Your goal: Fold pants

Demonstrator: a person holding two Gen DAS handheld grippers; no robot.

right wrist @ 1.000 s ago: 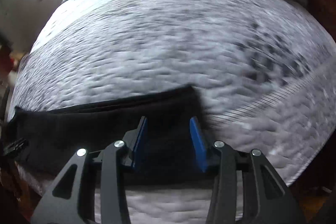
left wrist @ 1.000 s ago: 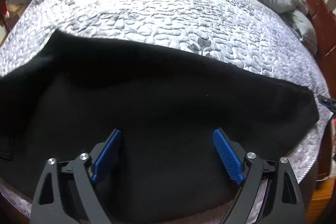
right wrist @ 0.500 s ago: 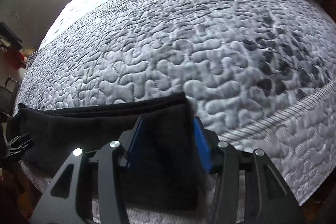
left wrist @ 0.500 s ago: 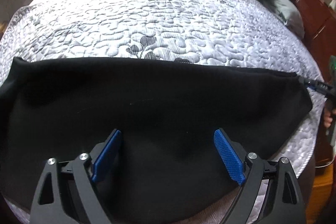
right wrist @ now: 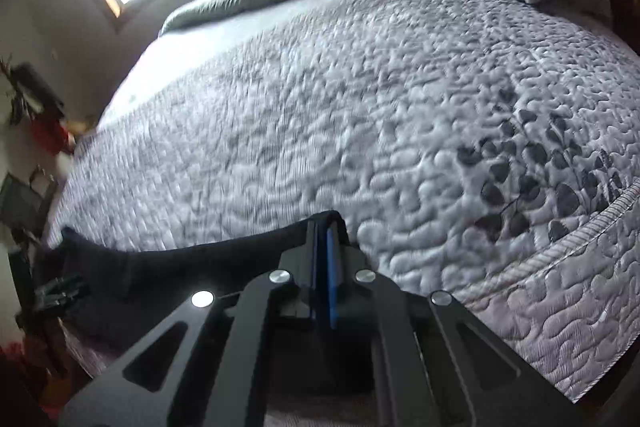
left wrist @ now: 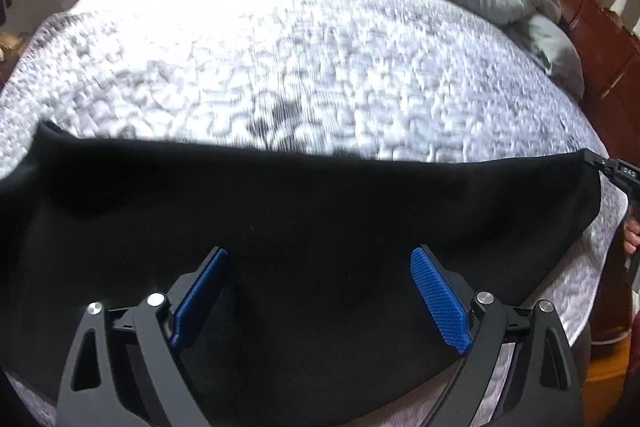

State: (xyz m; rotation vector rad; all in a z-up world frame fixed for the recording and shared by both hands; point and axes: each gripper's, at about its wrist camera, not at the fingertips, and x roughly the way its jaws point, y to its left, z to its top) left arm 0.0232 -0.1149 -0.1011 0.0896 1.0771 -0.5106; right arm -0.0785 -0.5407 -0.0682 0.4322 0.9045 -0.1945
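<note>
While the black pants (left wrist: 304, 227) lie spread in a long band along the near edge of the bed (left wrist: 320, 67), your left gripper (left wrist: 318, 291) hangs over their middle with its jaws wide apart and grasps nothing. At the right end of the band, your right gripper (right wrist: 326, 267) is clenched on the far corner of the cloth. I judge the fold is only at its start: one corner is taken, and the folding over is not yet done.

The right gripper (left wrist: 618, 173) bears partly readable letters "DAS".
</note>
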